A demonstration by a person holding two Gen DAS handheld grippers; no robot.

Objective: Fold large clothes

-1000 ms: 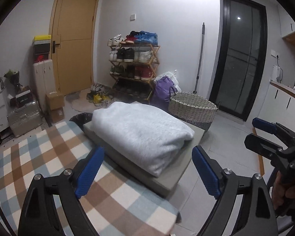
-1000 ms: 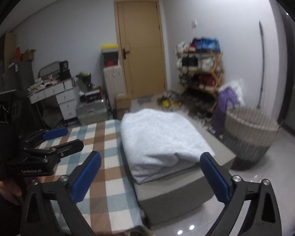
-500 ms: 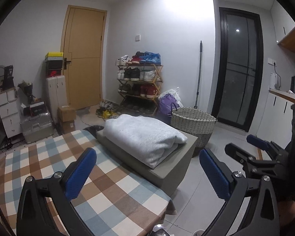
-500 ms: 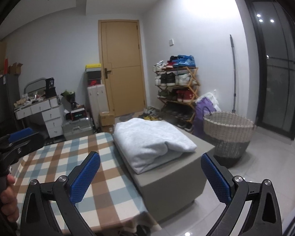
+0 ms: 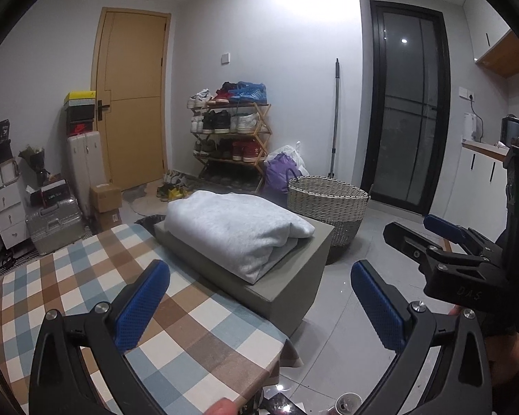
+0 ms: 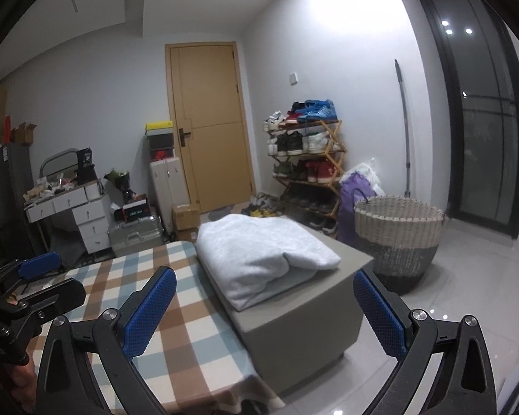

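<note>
Basket: we see a woven basket (image 5: 327, 204) on the floor just beyond the box, near the dark glass door (image 5: 403, 114).
Shoe rack: a wooden rack (image 6: 304, 162) full of shoes stands against the far wall, with a purple bag (image 6: 354, 190) beside it and a pole (image 5: 335, 117) leaning on the wall.
Door side: we see a yellow door (image 5: 131, 97), a white case (image 5: 84, 166), a silver case (image 5: 53, 219) and cardboard boxes (image 5: 105, 199) on the floor.
Table: a checked cloth (image 5: 86, 276) covers it; a grey box (image 6: 304, 294) stands touching its far corner.
In the way: we find nothing between either gripper and the garment.
Garment: a pale grey garment (image 5: 235, 228) lies folded into a thick, soft-edged bundle on top of the box, its folded layers showing at the near right end.
Left gripper: our left gripper (image 5: 259, 297) stands wide open and empty, well short of the garment.
Right gripper: our right gripper (image 6: 264, 307) is also wide open, holding nothing, over the table's edge.
</note>
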